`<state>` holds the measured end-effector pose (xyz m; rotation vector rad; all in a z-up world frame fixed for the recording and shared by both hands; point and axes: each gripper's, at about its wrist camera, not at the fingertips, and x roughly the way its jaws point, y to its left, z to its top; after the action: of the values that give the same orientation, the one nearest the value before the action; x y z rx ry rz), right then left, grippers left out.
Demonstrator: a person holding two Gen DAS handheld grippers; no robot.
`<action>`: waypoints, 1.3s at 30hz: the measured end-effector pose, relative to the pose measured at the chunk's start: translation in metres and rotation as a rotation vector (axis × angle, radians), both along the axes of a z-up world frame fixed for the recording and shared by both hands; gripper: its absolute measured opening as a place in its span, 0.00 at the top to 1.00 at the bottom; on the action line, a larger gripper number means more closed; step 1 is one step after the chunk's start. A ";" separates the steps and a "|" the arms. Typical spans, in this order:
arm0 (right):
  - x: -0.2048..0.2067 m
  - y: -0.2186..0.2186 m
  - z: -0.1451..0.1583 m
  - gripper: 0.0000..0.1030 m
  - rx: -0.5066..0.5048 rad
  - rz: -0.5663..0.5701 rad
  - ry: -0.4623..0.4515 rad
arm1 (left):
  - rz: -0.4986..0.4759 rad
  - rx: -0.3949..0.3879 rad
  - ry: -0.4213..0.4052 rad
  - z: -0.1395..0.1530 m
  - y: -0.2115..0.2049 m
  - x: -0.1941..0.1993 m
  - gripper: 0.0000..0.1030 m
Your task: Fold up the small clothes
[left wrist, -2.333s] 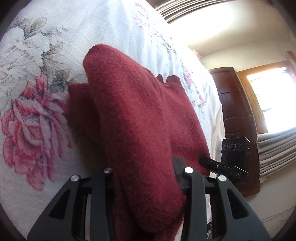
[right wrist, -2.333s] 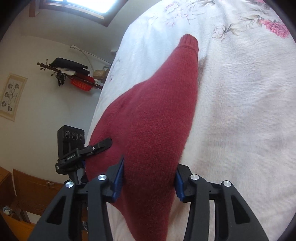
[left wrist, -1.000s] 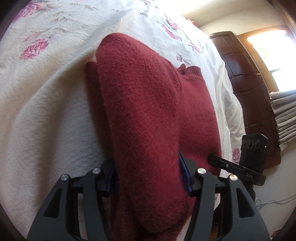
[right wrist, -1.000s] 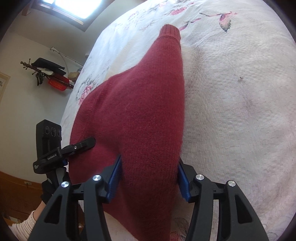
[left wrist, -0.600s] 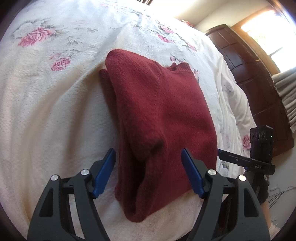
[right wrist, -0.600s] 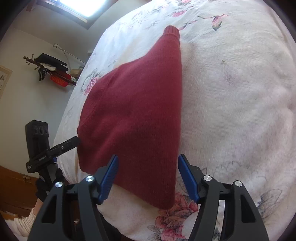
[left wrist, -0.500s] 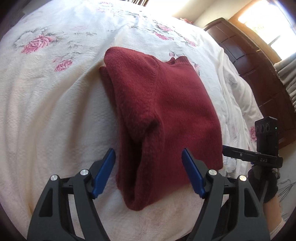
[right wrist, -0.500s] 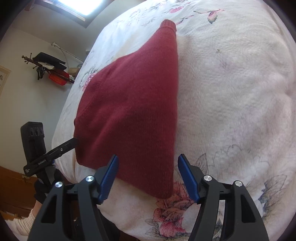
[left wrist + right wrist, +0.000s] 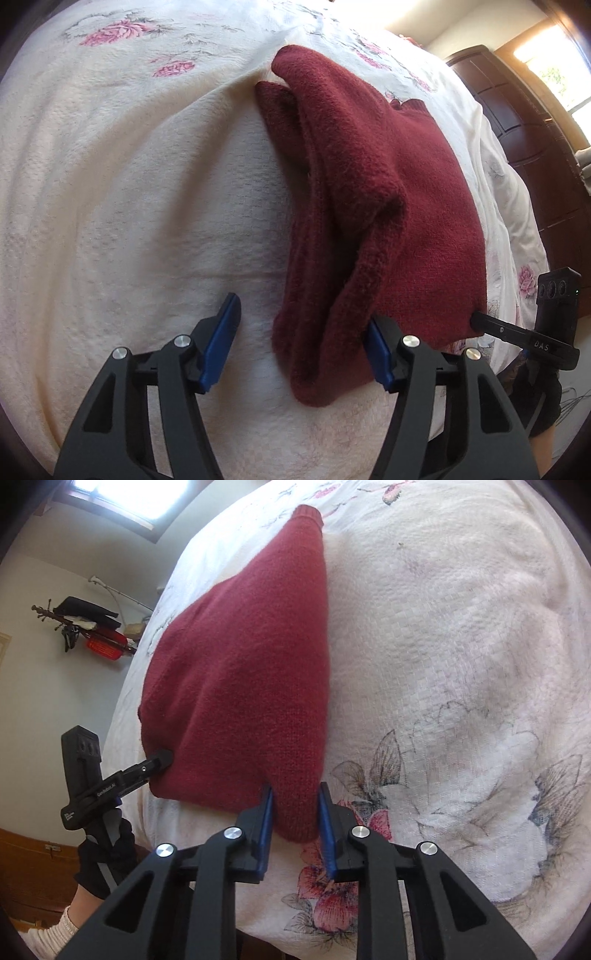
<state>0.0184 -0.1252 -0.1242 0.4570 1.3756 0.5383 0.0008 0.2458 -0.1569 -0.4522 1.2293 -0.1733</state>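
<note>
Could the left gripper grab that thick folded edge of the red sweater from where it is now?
Probably yes. The left gripper is open, and the red sweater has its bunched near edge already lying between the jaws on the bedspread, with nothing in the way.

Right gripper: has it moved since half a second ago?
Yes. The right gripper has closed in on the near corner of the red sweater; against the rose print on the bedspread, it sits nearer that corner.

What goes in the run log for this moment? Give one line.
task: fold small clothes | left hand-held gripper: open, red sweater edge between fingers | right hand-held gripper: shut on red sweater corner | sweater on floral bedspread
</note>
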 end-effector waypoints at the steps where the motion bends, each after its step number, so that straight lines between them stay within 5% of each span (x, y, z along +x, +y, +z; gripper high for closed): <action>1: 0.000 0.000 -0.003 0.78 -0.004 -0.004 0.003 | 0.001 0.000 -0.002 -0.001 0.001 -0.001 0.39; 12: -0.004 0.005 -0.007 0.71 -0.021 -0.050 0.016 | -0.005 0.048 -0.007 0.005 -0.001 -0.009 0.37; 16: -0.013 0.005 0.005 0.49 -0.064 -0.068 0.003 | -0.002 0.102 -0.001 0.017 -0.005 -0.021 0.33; 22: -0.032 0.016 0.041 0.13 -0.257 -0.060 -0.095 | 0.009 0.184 0.013 0.041 -0.016 -0.041 0.21; 27: -0.042 0.027 0.067 0.09 -0.392 -0.048 -0.156 | 0.025 0.251 0.015 0.064 -0.027 -0.053 0.14; 39: -0.069 0.052 0.137 0.04 -0.490 -0.042 -0.318 | 0.072 0.393 -0.080 0.122 -0.043 -0.080 0.11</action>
<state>-0.0503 -0.0733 0.0128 -0.0008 1.1363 0.2123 -0.0792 0.2032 -0.0351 -0.1459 1.1333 0.1113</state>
